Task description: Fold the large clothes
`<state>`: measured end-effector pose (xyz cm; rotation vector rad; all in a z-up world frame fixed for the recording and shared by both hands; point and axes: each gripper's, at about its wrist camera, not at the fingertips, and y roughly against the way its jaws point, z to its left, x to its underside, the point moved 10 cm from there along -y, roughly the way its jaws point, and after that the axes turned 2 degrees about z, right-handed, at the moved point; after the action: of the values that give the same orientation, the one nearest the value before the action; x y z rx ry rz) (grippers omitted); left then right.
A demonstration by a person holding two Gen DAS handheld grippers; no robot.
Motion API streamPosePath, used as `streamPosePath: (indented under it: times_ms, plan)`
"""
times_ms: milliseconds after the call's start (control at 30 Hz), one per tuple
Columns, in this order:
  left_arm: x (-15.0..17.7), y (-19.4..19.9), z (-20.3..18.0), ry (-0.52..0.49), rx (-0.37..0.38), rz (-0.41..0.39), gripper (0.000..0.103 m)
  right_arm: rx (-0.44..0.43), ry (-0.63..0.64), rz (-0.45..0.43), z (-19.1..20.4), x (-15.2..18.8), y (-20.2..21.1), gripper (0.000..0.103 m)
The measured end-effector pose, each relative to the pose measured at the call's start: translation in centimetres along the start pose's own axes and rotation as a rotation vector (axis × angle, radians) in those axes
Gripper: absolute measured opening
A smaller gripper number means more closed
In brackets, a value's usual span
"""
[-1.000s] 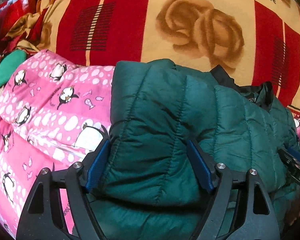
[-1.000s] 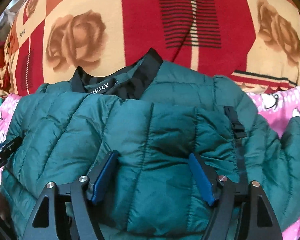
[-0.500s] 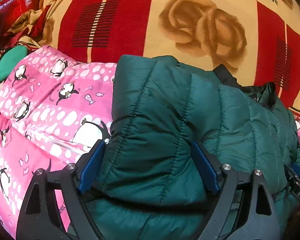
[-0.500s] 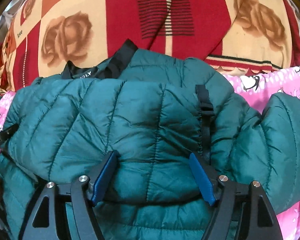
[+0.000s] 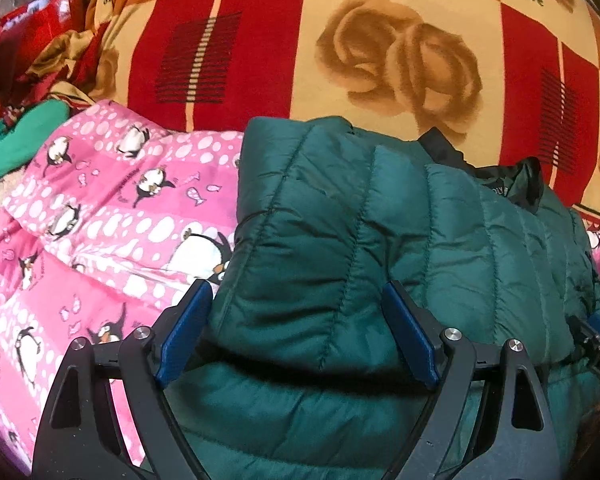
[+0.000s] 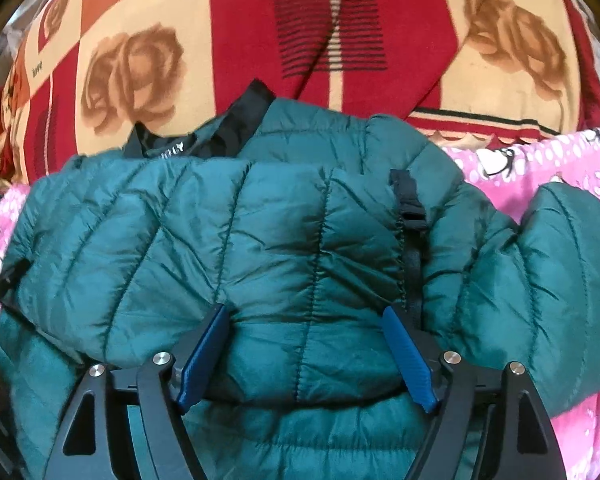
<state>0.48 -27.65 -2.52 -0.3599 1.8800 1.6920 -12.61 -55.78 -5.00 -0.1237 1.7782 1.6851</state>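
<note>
A dark green quilted jacket (image 5: 340, 220) lies folded over on itself on a pink penguin-print quilt (image 5: 100, 220). Its black collar (image 6: 240, 120) points away from me. My left gripper (image 5: 298, 326) stands wide around the left end of the upper fold, and the pads sit beside the fabric without squeezing it. My right gripper (image 6: 306, 354) has the same jacket (image 6: 260, 220) bulging between its blue pads, which touch the puffy fold while the jaws are opening. A green sleeve (image 6: 560, 260) lies to the right.
A red and cream rose-patterned blanket (image 5: 380, 40) covers the surface behind the jacket. A heap of red clothes (image 5: 40, 40) and a bright green cloth (image 5: 16, 140) lie at the far left. The penguin quilt (image 6: 540, 160) also shows at the right.
The left jaws have spread wider around the fold. The right view has shifted so that the jacket fills more of it and the sleeve on the right has come into sight.
</note>
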Motion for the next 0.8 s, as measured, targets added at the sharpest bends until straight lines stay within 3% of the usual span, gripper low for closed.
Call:
streamPosePath:
  times_ms: [300,400,533,800]
  plan:
    - [-0.3,3.5,-1.8,-0.038,0.032,-0.089,0.087,0.002,-0.002,-0.043,0.4,0.8,2.1,0.077]
    - [0.1,3.2,-2.9,-0.071,0.040,-0.068,0.087,0.057,0.015,-0.007,-0.2,1.4,0.7,0.077]
    - [1.1,2.4,-3.6,-0.082,0.042,-0.022,0.087,0.051,-0.014,-0.002,-0.8,1.2,0.8,0.080]
    - [1.4,5.5,-4.8,-0.111,0.059,-0.078,0.087,0.025,-0.037,-0.061,-0.9,1.6,4.4,0.080]
